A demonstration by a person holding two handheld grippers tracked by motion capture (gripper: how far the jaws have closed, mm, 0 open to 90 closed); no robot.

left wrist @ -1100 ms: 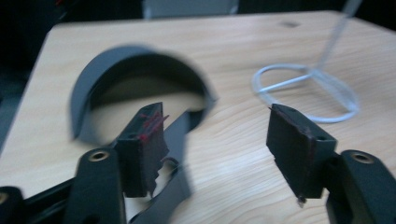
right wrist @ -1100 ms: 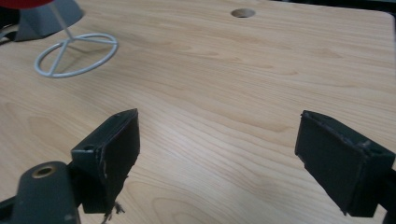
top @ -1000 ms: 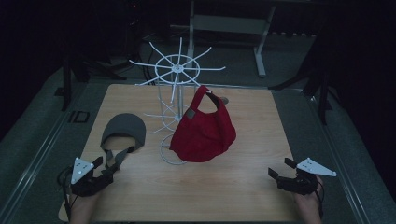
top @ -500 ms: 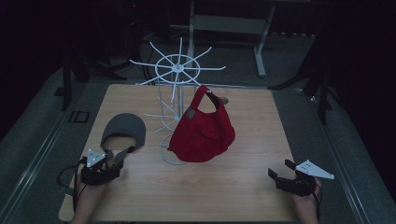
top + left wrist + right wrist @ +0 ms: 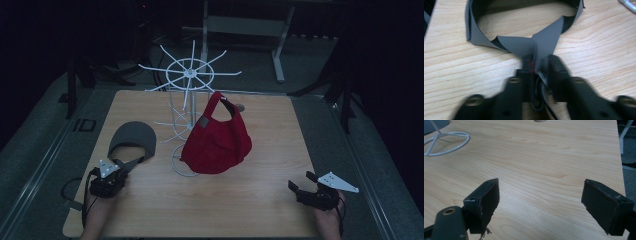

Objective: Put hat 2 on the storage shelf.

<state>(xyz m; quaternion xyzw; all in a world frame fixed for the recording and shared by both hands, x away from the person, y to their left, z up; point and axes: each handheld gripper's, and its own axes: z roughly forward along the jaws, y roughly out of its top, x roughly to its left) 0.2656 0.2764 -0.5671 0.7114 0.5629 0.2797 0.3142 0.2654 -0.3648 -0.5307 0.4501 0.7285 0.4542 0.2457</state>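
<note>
A grey cap (image 5: 131,139) lies flat on the left of the wooden table (image 5: 280,125). Its back strap (image 5: 544,42) is pinched into a fold between the pads of my left gripper (image 5: 540,63). Those jaws have just been closing and now press on the strap. In the high view the left gripper (image 5: 122,167) sits at the cap's near edge. A red bag (image 5: 217,140) hangs by its handle from a white wire rack (image 5: 190,75) at mid-table. My right gripper (image 5: 294,186) rests at the near right corner, open (image 5: 540,195), with bare wood between its jaws.
The rack's round wire base (image 5: 446,142) stands on the table near the bag. A small wooden knob (image 5: 240,107) sits behind the bag. The table's right edge (image 5: 621,170) runs close to the right gripper. A metal frame (image 5: 245,25) stands beyond the table.
The left gripper has moved forward and down to the cap's near edge, and its jaws have closed on the strap. The right gripper has stayed in place.
</note>
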